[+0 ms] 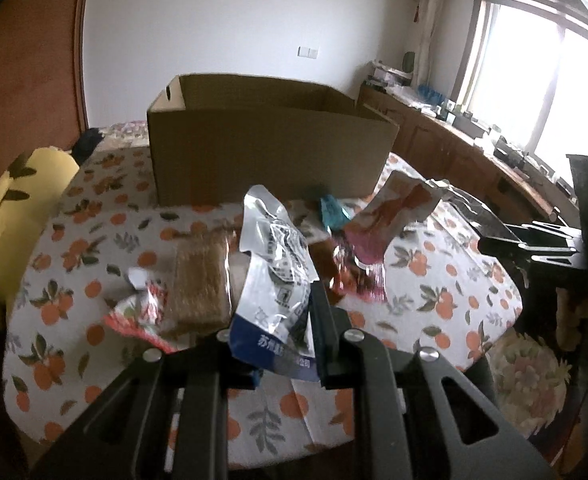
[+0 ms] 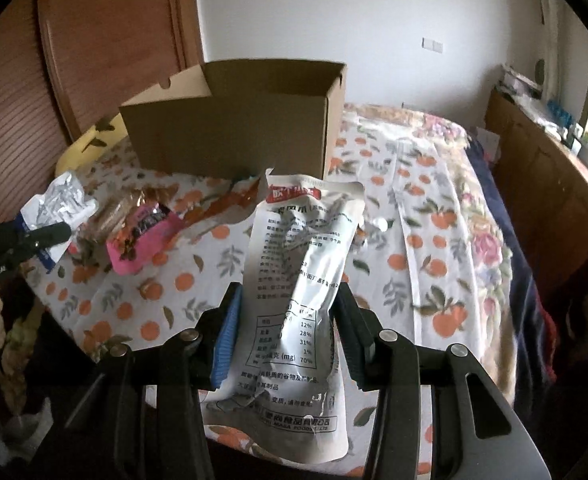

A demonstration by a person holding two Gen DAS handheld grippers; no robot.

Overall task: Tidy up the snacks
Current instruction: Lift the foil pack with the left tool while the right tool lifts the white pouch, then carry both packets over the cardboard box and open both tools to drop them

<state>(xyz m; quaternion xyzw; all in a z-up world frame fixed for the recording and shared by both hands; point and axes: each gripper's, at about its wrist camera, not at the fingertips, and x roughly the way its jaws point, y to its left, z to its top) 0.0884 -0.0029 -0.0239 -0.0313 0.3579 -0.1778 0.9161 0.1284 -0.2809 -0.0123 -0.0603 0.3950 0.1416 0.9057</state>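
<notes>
Fig.: L gripper (image 1: 282, 320), jaws fully closed on silver-blue snack pouch (image 1: 276, 264); R gripper (image 2: 290, 332), jaws part-open, clamping white printed pouch (image 2: 302, 280). Both pouches held above orange-print counter (image 1: 454, 280), w/ loose snacks near open cardboard box (image 1: 270, 152).

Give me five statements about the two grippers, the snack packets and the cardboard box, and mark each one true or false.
1. The left gripper is shut on a silver packet with a blue edge. True.
2. The right gripper holds nothing. False: it is shut on a white pouch printed with a nutrition table.
3. The cardboard box stands open-topped on the orange-print tablecloth. True.
4. The pink packet is already in the box. False: it lies on the tablecloth in front of the box.
5. The tan wafer bar in clear wrap is held by the left gripper. False: it lies on the cloth beside that gripper.
</notes>
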